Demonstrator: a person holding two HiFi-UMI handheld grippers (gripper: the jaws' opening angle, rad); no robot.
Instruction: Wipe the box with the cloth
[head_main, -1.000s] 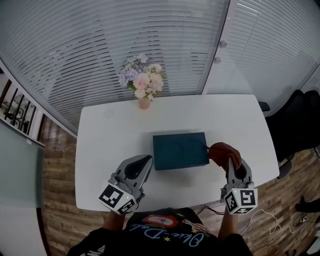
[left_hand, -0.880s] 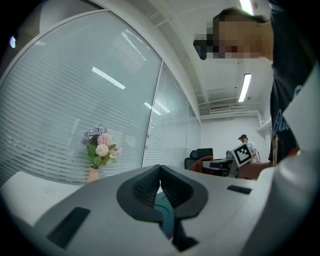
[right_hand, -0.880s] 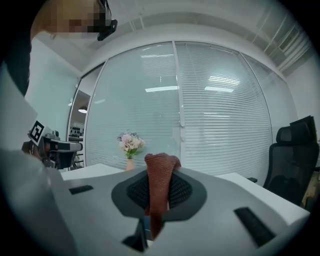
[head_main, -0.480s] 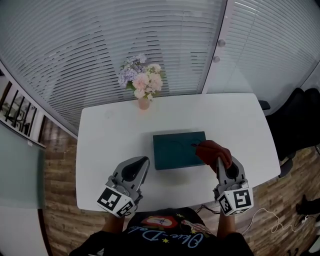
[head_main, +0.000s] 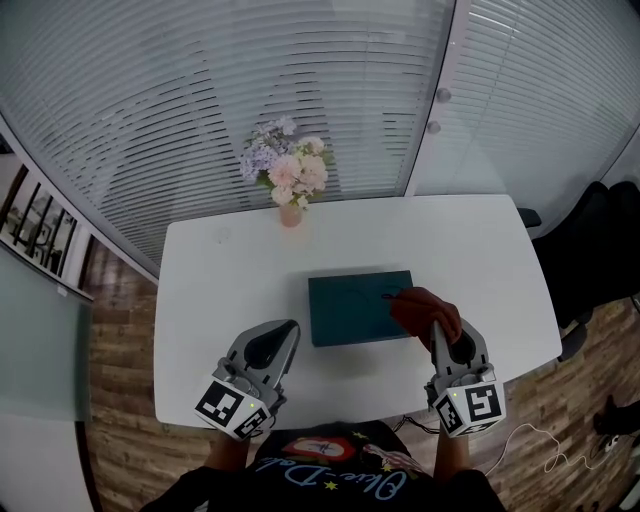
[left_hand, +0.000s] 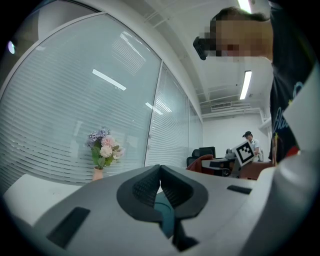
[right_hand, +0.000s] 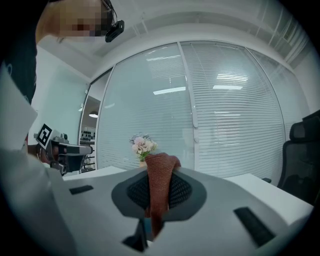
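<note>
The box (head_main: 355, 310) lies flat near the middle of the table (head_main: 220, 270). In the last 1 second the cloth (head_main: 425, 312) comes from just off its right edge onto the right end of its top, so your wiping looks barely begun, with most of the top uncovered. Your right gripper (head_main: 438, 332) is clamped on the cloth, while your left gripper (head_main: 283, 335) waits pinched together on nothing, near the box's front left corner.
</note>
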